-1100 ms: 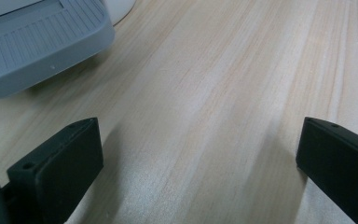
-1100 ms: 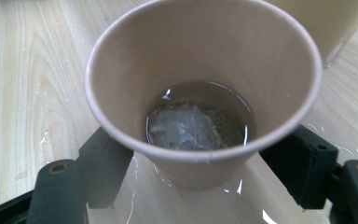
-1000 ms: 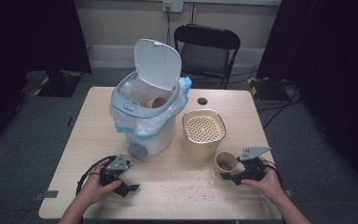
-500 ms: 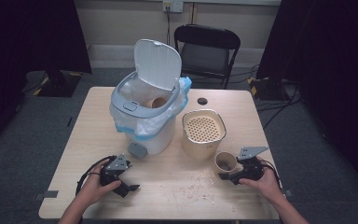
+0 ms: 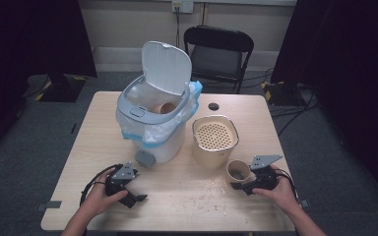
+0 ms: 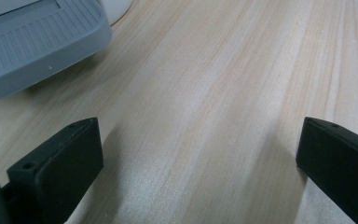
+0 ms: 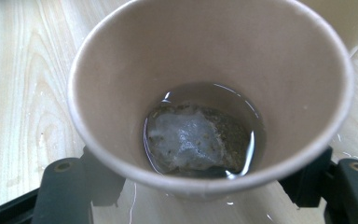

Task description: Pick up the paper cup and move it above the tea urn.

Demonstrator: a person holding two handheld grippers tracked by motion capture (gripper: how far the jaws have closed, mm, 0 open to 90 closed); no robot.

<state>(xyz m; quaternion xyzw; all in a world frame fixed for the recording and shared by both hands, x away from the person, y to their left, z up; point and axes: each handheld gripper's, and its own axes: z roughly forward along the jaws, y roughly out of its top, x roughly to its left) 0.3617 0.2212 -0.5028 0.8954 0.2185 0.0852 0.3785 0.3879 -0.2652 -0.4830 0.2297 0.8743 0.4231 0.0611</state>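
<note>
- The paper cup (image 5: 238, 170) stands upright on the table (image 5: 177, 196), near the right front, its long axis vertical and its mouth pointing straight up.
- In the right gripper view the paper cup (image 7: 205, 93) is seen from above and slightly to one side; a little dark liquid and a wet tea bag (image 7: 193, 140) lie at its bottom.
- The right gripper (image 5: 243, 183) lies low on the table, just in front of the cup and aimed at it from the person's side.
- Its jaws stand one on each side of the cup's lower wall; whether the pads press on the cup or merely flank it cannot be told.
- The left gripper (image 5: 137, 196) rests on the table at the left front, well apart from the cup.
- Its jaws are wide apart with bare wood between them, as the left gripper view shows.
- A white bin (image 5: 152, 123) with its lid raised and a blue-edged liner stands at the table's middle; its grey pedal (image 6: 32, 42) faces the left gripper.
- Another brown cup (image 5: 165, 107) lies inside the bin.
- A cream strainer pot (image 5: 215, 137) with a perforated insert stands just behind the paper cup.
- Scattered crumbs (image 5: 211, 189) lie on the wood between the two grippers.
</note>
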